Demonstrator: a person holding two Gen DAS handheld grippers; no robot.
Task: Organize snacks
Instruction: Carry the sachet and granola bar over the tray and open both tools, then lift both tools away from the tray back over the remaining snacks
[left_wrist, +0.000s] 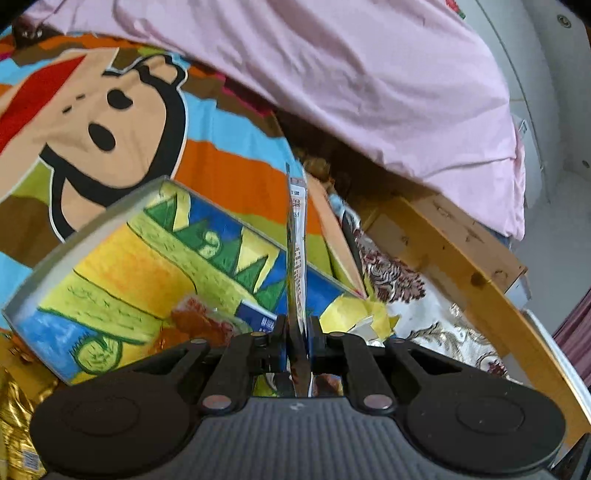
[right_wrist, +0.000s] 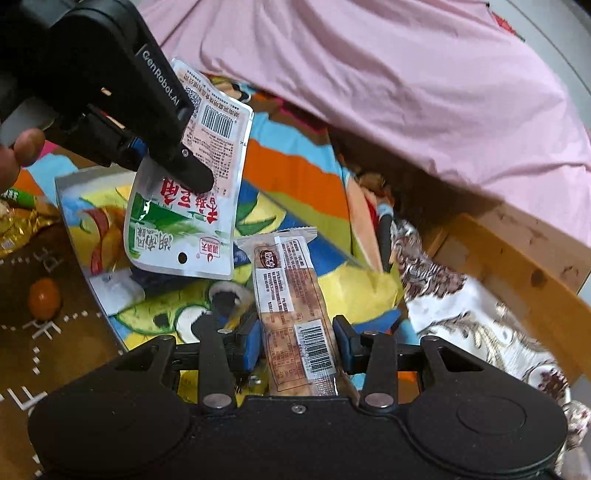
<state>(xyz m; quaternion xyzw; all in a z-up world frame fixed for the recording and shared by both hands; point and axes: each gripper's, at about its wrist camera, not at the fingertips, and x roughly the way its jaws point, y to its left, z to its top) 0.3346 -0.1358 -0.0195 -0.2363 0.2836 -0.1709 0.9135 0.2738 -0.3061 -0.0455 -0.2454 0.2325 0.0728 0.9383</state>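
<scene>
My left gripper (left_wrist: 297, 332) is shut on a flat white and green snack pouch (left_wrist: 297, 236), seen edge-on in the left wrist view. In the right wrist view the same pouch (right_wrist: 192, 206) hangs from the left gripper (right_wrist: 162, 162) above a colourful painted box (right_wrist: 110, 206). My right gripper (right_wrist: 297, 343) is shut on a long clear-wrapped biscuit pack (right_wrist: 291, 306) and holds it over the box's near side. The box (left_wrist: 122, 273) lies just ahead of the left gripper, with some snacks inside.
Gold-wrapped snacks (right_wrist: 18, 229) and an orange round object (right_wrist: 44, 297) lie on the brown mat at left. A pink quilt (right_wrist: 406, 92) covers the bed behind. A wooden curved frame (right_wrist: 517, 269) and patterned cloth (right_wrist: 461, 317) are at right.
</scene>
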